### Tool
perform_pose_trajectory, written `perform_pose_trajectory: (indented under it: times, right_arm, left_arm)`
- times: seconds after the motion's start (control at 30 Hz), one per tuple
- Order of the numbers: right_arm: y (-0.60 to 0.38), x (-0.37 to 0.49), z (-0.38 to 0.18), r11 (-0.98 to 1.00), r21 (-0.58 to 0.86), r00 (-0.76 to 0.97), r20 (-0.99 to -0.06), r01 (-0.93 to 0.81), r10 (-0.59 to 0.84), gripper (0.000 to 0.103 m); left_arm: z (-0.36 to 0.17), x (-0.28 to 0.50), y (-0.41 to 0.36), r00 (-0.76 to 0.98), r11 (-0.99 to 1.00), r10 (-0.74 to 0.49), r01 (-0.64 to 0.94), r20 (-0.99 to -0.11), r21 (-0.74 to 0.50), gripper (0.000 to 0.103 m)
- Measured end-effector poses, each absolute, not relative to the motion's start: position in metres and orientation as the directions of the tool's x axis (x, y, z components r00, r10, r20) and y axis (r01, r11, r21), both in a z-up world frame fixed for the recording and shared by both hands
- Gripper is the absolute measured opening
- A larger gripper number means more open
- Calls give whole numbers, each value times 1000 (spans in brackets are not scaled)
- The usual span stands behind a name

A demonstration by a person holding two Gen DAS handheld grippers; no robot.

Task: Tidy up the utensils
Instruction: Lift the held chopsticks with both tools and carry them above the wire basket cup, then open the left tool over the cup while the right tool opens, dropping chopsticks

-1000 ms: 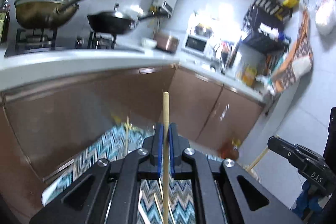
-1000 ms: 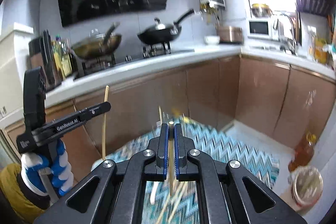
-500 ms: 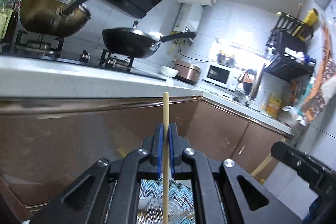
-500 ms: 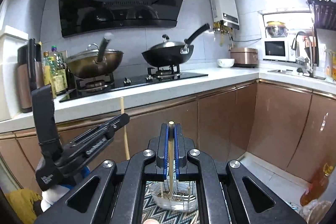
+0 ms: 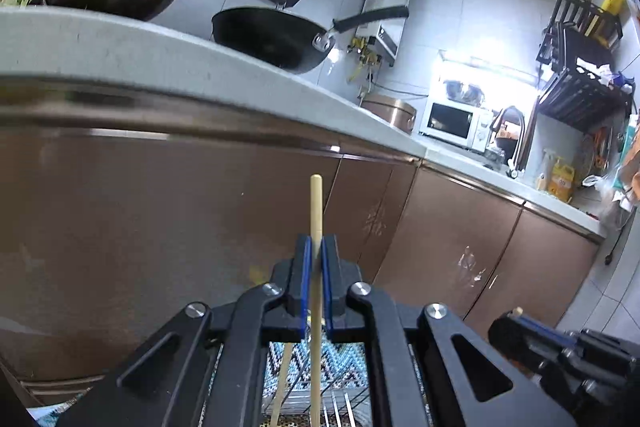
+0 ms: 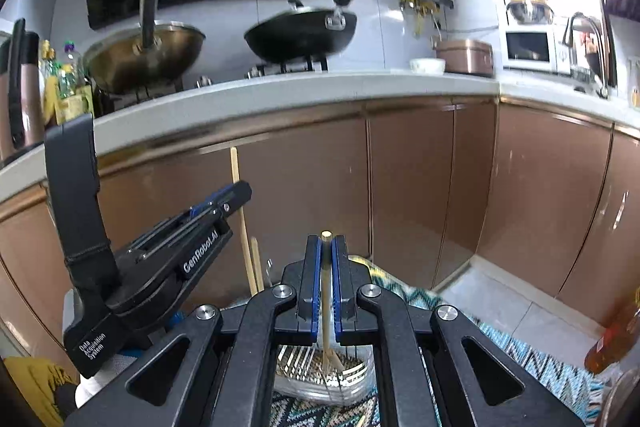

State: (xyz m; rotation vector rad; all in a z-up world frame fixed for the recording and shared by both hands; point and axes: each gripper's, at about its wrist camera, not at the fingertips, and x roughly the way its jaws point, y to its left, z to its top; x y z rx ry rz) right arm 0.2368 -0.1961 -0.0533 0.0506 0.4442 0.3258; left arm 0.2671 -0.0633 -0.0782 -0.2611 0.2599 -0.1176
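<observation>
Having sunk toward the clear holder (image 6: 320,375), both grippers (image 5: 316,259) (image 6: 326,259) pinch upright chopsticks (image 5: 316,211) (image 6: 326,287), seemingly ready for release.

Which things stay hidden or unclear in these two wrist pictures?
- Lower end of the left chopstick: left wrist view, cut off by the bottom edge.
- Clear holder: right wrist view, mostly covered by the right gripper; its shape is unclear.
- Left gripper: its pads are hidden side-on in the right wrist view.
- Wok contents: both views look from below the rims.
</observation>
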Motion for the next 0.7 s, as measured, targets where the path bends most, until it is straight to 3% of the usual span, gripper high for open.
perform_pose_trajectory:
  times: [0.13,0.17,0.23,0.43,0.7]
  right_arm:
    - [-194,238,-72,947,122,831,-454,-298,320,6]
    - [-195,237,-73,947,124,829,-457,-298,321,10]
    - [-197,232,-69,948,126,832,-456,-292,316,18]
    - [-209,199,-38,955,131,862,-410,-267,298,27]
    - [-219,124,10,966,118,894,-367,-232,259,28]
  left_arm:
    - [-90,263,-64,958,955,-156,84,-242,-284,7]
    - [-90,262,-63,957,955,-159,85,-244,-285,8]
    - [-87,256,-62,954,953,-170,96,-248,-286,23]
    - [-56,215,-53,957,961,-178,119,-230,-249,38]
    - [2,138,-40,956,959,-218,173,-196,-227,43]
